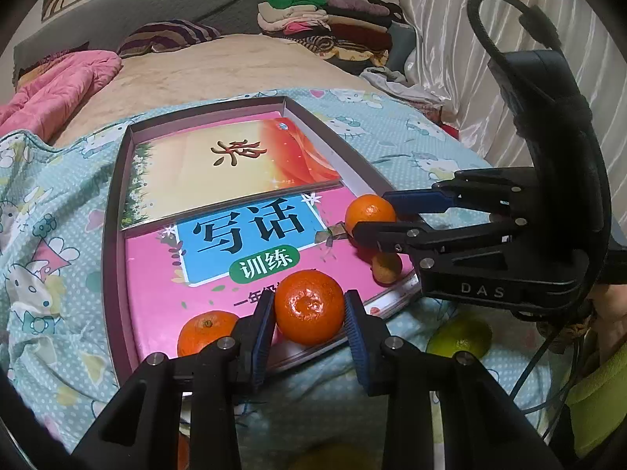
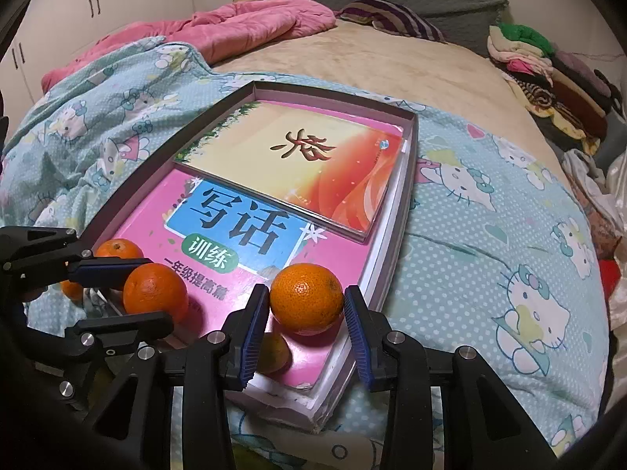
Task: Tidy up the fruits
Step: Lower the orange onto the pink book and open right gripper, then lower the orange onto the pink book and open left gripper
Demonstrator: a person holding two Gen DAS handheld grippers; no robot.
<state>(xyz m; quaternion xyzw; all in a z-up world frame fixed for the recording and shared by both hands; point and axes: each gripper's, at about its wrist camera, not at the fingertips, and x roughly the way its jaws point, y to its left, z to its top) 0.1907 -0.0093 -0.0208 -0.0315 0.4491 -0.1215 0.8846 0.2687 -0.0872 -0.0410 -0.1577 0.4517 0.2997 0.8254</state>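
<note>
My left gripper [image 1: 309, 309] is shut on an orange mandarin [image 1: 308, 306] over the near edge of a pink book [image 1: 219, 258] lying in a shallow box [image 1: 117, 180]. My right gripper [image 2: 307, 305] is shut on another mandarin [image 2: 305, 298] at the book's right corner; it also shows in the left wrist view [image 1: 370, 211]. A third mandarin [image 1: 205, 332] rests on the book left of my left gripper. A small yellowish fruit [image 2: 274, 352] lies on the book under my right gripper. A green citrus [image 1: 460, 338] lies on the blanket beside the box.
The box sits on a blue cartoon-cat blanket [image 2: 490, 235] on a bed. A second book [image 2: 305, 160] lies at the far half of the box. A pink quilt [image 2: 235, 23] and a pile of clothes [image 2: 548, 62] lie at the far end.
</note>
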